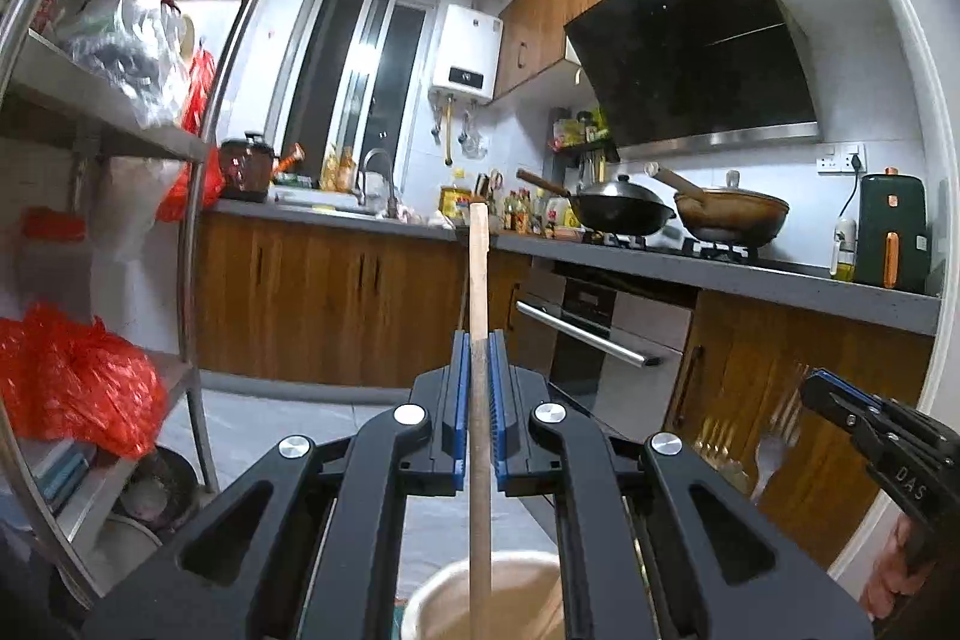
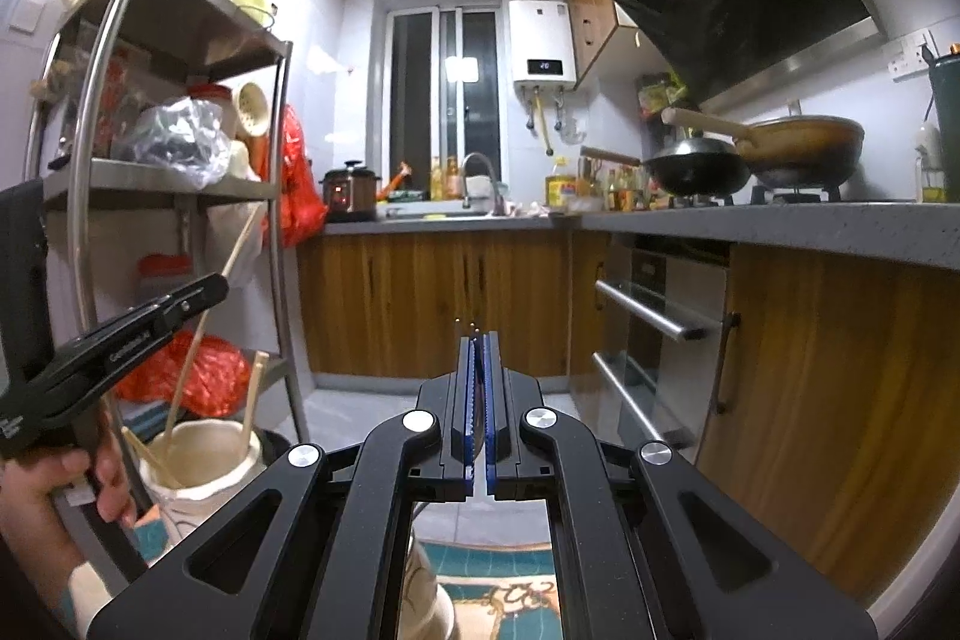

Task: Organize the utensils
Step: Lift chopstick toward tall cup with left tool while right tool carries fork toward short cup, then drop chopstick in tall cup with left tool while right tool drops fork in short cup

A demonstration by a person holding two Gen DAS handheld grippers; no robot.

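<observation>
The left tool (image 1: 479,400) is clamped on a chopstick (image 1: 478,280), which runs straight out along the fingers in its own view. From the right wrist view the same chopstick (image 2: 198,334) slants steeply, its lower end down inside the cream holder (image 2: 204,454) and its upper end leaning toward the shelf (image 2: 180,184). The left tool (image 2: 210,289) sits above and to the left of the holder, gripping the stick partway up.

The right tool (image 2: 478,400) is closed tight on a thin metal piece, likely a fork: small tips show past its fingers, and the left view shows fork tines (image 1: 771,451) hanging under it (image 1: 816,388). The holder lies low and left of the right tool, so the left hand is nearer. Other chopsticks (image 2: 255,394) already lean in the holder.
</observation>
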